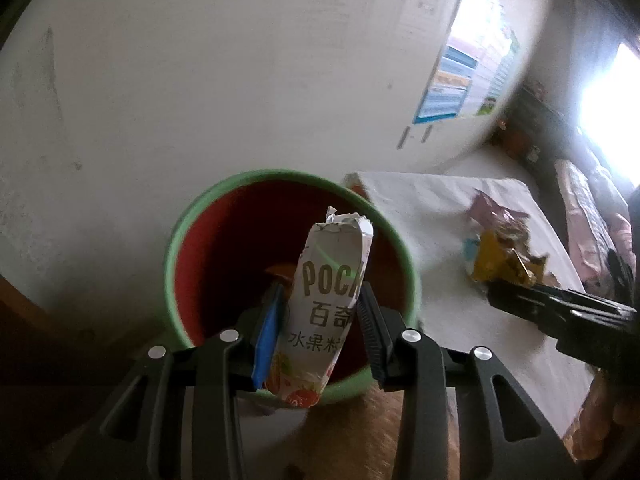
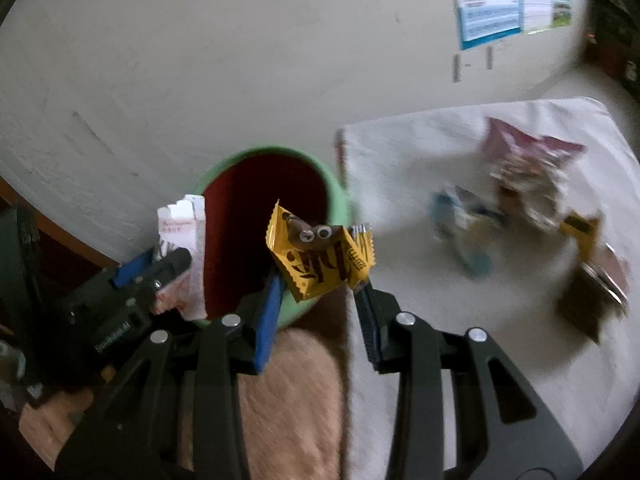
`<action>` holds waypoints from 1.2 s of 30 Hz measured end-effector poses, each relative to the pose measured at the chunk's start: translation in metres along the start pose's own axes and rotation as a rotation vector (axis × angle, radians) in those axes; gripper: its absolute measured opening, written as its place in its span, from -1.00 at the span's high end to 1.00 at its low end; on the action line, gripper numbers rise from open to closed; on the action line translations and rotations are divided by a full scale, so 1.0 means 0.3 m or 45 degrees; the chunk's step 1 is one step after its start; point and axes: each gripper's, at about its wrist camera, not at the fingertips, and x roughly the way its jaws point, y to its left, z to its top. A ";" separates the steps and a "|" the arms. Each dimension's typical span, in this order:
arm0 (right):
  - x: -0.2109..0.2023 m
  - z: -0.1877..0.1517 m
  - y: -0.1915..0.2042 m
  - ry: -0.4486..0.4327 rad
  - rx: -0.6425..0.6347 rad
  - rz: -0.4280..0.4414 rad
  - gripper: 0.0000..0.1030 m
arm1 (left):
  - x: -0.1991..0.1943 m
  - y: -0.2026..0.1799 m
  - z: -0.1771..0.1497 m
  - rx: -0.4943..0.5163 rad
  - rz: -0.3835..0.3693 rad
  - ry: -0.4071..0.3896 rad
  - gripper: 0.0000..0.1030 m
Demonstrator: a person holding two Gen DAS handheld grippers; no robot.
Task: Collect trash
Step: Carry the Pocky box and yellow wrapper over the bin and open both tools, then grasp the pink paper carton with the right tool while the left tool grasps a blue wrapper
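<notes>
My left gripper (image 1: 320, 300) is shut on a white Pocky box (image 1: 324, 300), torn open at the top, and holds it upright over the mouth of a bin with a green rim (image 1: 176, 240) and a red inside. In the right wrist view the same box (image 2: 184, 256) shows at the bin's left edge (image 2: 340, 204). My right gripper (image 2: 320, 284) is shut on a yellow candy wrapper (image 2: 320, 260) with googly eyes, just right of the bin's mouth. In the left wrist view that wrapper (image 1: 504, 264) sits at the tip of the right gripper.
A white cloth (image 2: 400, 160) lies to the right of the bin with several more wrappers on it, among them a pink bag (image 2: 524, 156) and a blue packet (image 2: 460, 216). A pale wall with a poster (image 2: 488, 0) is behind. A tan surface (image 2: 288, 392) lies below my grippers.
</notes>
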 end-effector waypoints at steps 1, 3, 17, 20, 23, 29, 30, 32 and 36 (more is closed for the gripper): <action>0.025 0.018 0.018 0.014 -0.011 0.008 0.31 | 0.013 0.022 0.008 -0.014 0.013 0.000 0.30; 0.062 0.042 0.043 0.036 -0.025 0.020 0.31 | 0.047 0.073 0.028 -0.063 0.014 0.019 0.30; 0.135 0.091 0.048 0.024 0.081 0.107 -0.34 | 0.216 0.145 0.096 -0.209 0.000 -0.034 -0.03; 0.123 0.089 0.037 0.036 0.078 0.088 -0.34 | 0.244 0.130 0.095 -0.231 -0.012 -0.031 -0.11; 0.088 0.074 0.023 0.023 0.103 0.090 -0.36 | 0.265 0.111 0.093 -0.255 0.003 -0.041 -0.15; 0.011 -0.056 -0.032 0.019 0.177 0.123 -0.37 | 0.327 0.107 0.074 -0.290 0.045 -0.021 -0.18; -0.003 -0.078 -0.045 0.017 0.188 0.121 -0.37 | 0.341 0.109 0.069 -0.306 0.039 -0.011 -0.18; -0.037 -0.124 -0.072 0.013 0.208 0.103 -0.37 | 0.361 0.113 0.065 -0.345 0.024 0.002 -0.18; -0.111 -0.198 -0.175 0.003 0.259 0.004 -0.37 | 0.356 0.109 0.070 -0.383 -0.006 -0.041 -0.19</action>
